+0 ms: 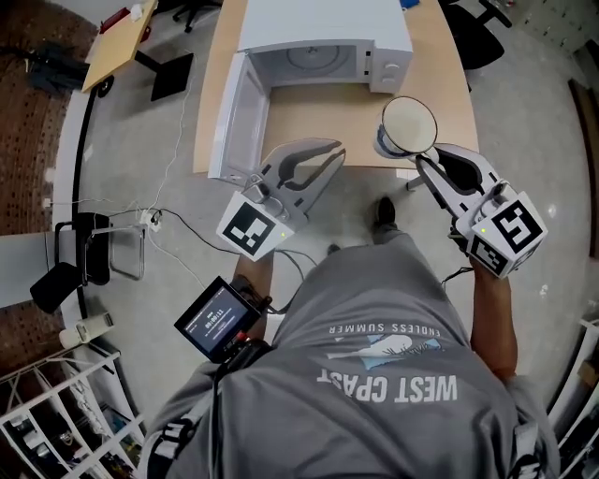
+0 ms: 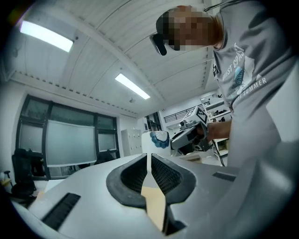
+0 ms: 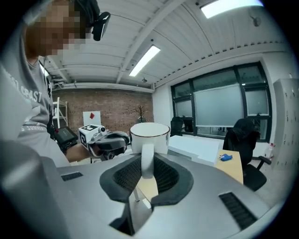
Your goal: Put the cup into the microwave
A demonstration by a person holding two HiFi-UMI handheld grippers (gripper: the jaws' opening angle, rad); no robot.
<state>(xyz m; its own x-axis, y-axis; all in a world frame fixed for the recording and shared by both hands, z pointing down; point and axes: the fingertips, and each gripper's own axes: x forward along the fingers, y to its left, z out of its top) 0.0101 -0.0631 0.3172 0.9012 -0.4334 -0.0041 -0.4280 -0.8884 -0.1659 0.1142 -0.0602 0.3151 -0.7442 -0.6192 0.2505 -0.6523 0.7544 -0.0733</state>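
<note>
Our right tongs [image 1: 418,161] clamped on cup [image 1: 408,124] handle; cup aloft over counter [image 1: 318,126], just before microwave [image 1: 323,23]. Door [image 1: 239,117] open, cavity empty. Left tongs [image 1: 334,150] closed, empty. We judge placing inside still to do.

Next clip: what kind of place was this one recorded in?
Probably an office or lab workroom rather than a kitchen: the microwave sits on a wooden desk, a black office chair stands nearby, and large windows run along one wall under strip lights.
</note>
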